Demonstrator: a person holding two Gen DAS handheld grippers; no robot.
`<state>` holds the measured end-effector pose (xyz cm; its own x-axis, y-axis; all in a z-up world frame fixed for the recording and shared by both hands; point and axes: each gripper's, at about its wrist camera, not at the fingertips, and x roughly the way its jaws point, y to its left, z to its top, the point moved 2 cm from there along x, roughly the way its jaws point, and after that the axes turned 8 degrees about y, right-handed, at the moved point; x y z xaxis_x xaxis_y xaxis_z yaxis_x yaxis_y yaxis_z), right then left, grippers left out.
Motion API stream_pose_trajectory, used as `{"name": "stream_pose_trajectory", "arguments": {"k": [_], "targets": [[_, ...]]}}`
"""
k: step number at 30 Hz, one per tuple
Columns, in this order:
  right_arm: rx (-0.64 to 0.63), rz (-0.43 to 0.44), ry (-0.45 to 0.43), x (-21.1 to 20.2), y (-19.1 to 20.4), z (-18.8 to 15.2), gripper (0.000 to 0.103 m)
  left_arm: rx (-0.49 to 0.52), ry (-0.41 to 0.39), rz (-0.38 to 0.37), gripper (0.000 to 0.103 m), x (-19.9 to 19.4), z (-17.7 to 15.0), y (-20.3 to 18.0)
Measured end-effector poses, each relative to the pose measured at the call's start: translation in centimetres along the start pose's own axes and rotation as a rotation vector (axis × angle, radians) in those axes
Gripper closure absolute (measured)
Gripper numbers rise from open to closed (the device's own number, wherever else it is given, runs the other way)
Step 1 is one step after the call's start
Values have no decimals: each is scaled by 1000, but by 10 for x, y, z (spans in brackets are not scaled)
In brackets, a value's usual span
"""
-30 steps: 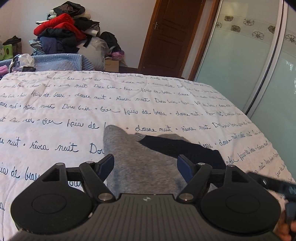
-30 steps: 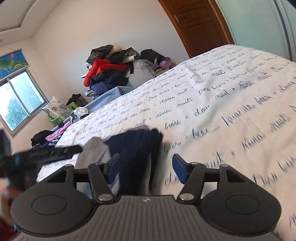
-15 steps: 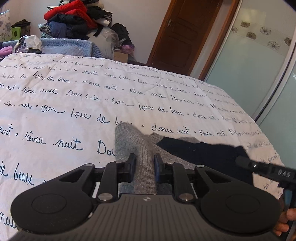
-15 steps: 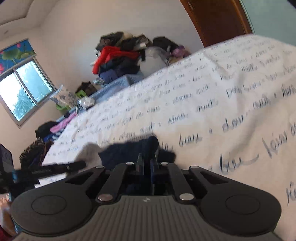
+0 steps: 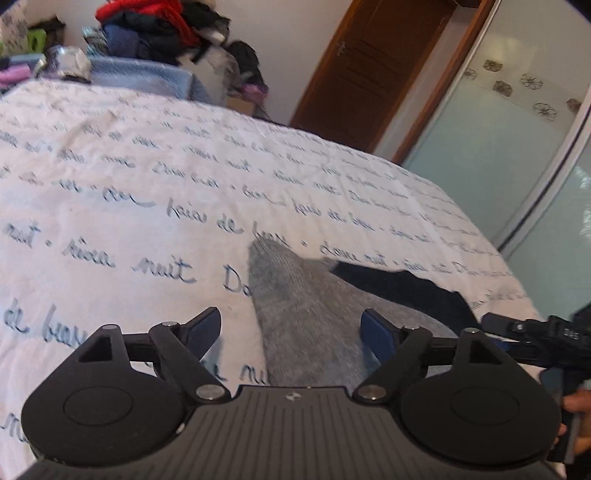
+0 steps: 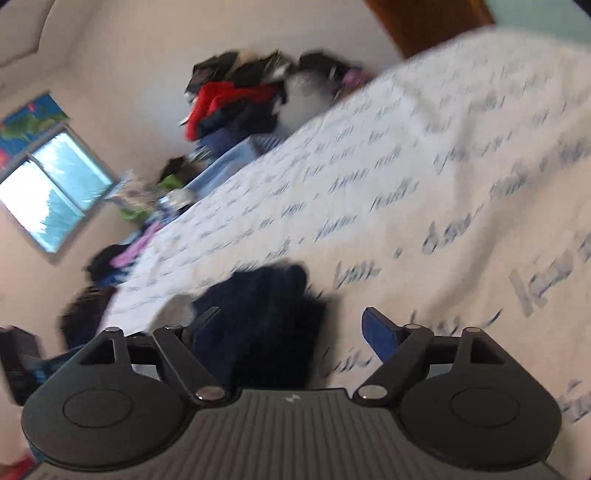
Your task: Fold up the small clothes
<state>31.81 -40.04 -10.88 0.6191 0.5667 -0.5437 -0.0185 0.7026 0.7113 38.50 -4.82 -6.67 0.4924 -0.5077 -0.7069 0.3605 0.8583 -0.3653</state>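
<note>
A grey sock [image 5: 306, 314] lies flat on the white bedcover [image 5: 147, 229] printed with blue script. Beside it, to the right, lies a dark navy sock [image 5: 399, 288]. My left gripper [image 5: 291, 320] hovers low over the grey sock's near end; its jaws are opening, and the blue pads stand wide on either side without pressing the cloth. In the right wrist view the navy sock [image 6: 266, 314] lies bunched under my right gripper [image 6: 291, 320]. Its jaws are also opening, and the pads are clear of the fabric. A sliver of grey sock [image 6: 177, 306] shows at the left.
A heap of clothes [image 5: 155, 26] is piled beyond the bed's far side, with a blue blanket [image 5: 147, 77] below it. A brown door [image 5: 369, 74] and frosted glass panels [image 5: 498, 140] stand at the right. A window [image 6: 48, 199] is at the left. A hand [image 5: 576, 402] shows at the right edge.
Both grippers stood open a second ago, closed on their socks half a second ago, and now stand wide again. Both have moved lower and nearer the bedcover, and the socks lie released.
</note>
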Motion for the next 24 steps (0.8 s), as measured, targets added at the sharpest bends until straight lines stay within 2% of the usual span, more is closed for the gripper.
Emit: {"name": "stream_pose_trajectory", "arguments": {"k": [4, 6, 7, 9, 10, 11, 12, 13, 14, 18, 20, 24], "targets": [[0, 98, 67, 19, -5, 4, 20, -75, 65, -128, 22, 18, 0, 6], [4, 135, 76, 28, -4, 9, 20, -112, 78, -189, 23, 28, -1, 6], [7, 156, 83, 33, -3, 13, 20, -122, 71, -197, 23, 32, -1, 6], [8, 176, 89, 43, 0, 21, 21, -129, 45, -189, 33, 39, 2, 6], [13, 190, 91, 48, 1, 24, 21, -128, 40, -185, 45, 42, 3, 6], [18, 200, 94, 51, 1, 28, 31, -130, 40, -177, 58, 44, 4, 7], [26, 196, 105, 56, -1, 29, 56, -132, 42, -175, 61, 46, 4, 8], [36, 195, 122, 61, -3, 30, 69, -130, 40, -180, 67, 47, 5, 9], [36, 200, 126, 64, -6, 29, 76, -120, 34, -181, 70, 45, 4, 9], [-12, 224, 70, 55, -4, 21, 80, -25, -4, -146, 72, 33, 2, -1], [-43, 189, 41, 50, 0, 23, 80, 34, -25, -119, 73, 29, 5, -8], [-80, 144, -19, 48, 10, 35, 80, 80, -52, -91, 74, 30, 21, -19]]}}
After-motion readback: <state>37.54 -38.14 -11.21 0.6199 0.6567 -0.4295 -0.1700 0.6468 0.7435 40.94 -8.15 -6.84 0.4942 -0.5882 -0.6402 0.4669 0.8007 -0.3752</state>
